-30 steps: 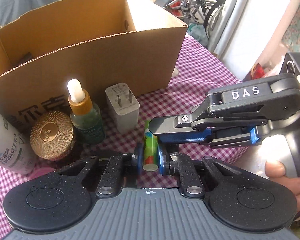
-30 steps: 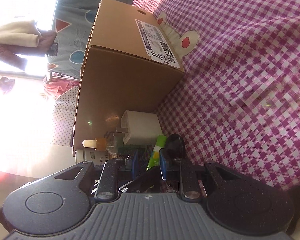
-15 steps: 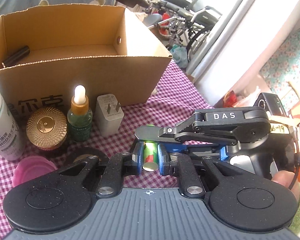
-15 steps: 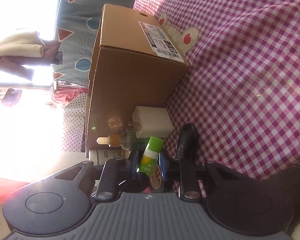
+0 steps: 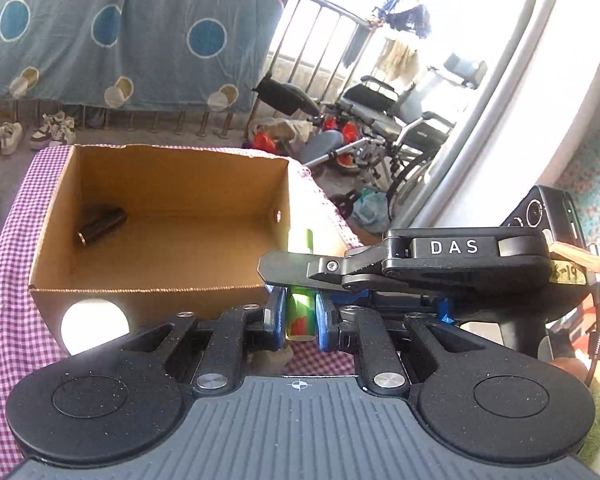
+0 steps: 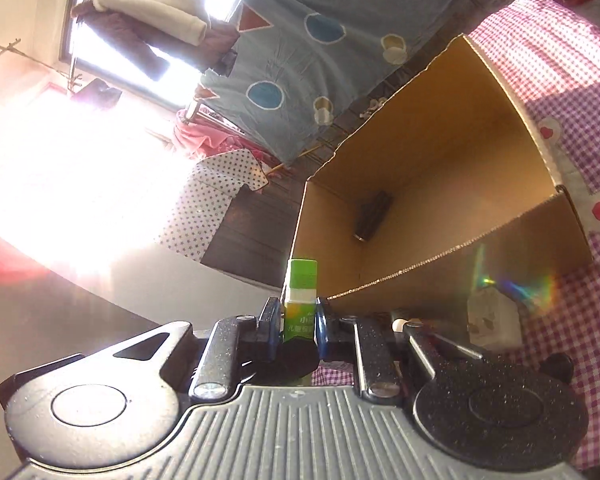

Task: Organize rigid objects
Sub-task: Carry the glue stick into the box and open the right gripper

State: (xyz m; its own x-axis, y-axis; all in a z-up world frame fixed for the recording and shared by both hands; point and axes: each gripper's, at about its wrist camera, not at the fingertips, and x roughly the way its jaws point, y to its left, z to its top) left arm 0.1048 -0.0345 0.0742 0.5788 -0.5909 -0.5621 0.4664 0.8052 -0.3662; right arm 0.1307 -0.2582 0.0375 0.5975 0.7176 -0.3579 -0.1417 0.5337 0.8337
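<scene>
A green tube [image 5: 300, 312] is clamped between both grippers at once. My left gripper [image 5: 299, 318] is shut on its lower end, and my right gripper [image 6: 298, 320] is shut on the same tube [image 6: 300, 296], crossing in from the right in the left wrist view. The tube is held in the air just in front of the near right corner of the open cardboard box [image 5: 148, 290]. A dark cylinder [image 5: 100, 226] lies inside the box at the back left; it also shows in the right wrist view [image 6: 372, 216].
The box [image 6: 460, 248] stands on a purple checked tablecloth [image 6: 580, 80]. A white bottle top [image 5: 94, 328] shows below the box's front wall. A white charger [image 6: 494, 320] and a dropper tip [image 6: 400, 323] sit beside the box. A wheelchair [image 5: 380, 132] stands beyond the table.
Both grippers have lifted the green tube off the table, up to the level of the box rim. The items on the cloth have dropped out of the left wrist view.
</scene>
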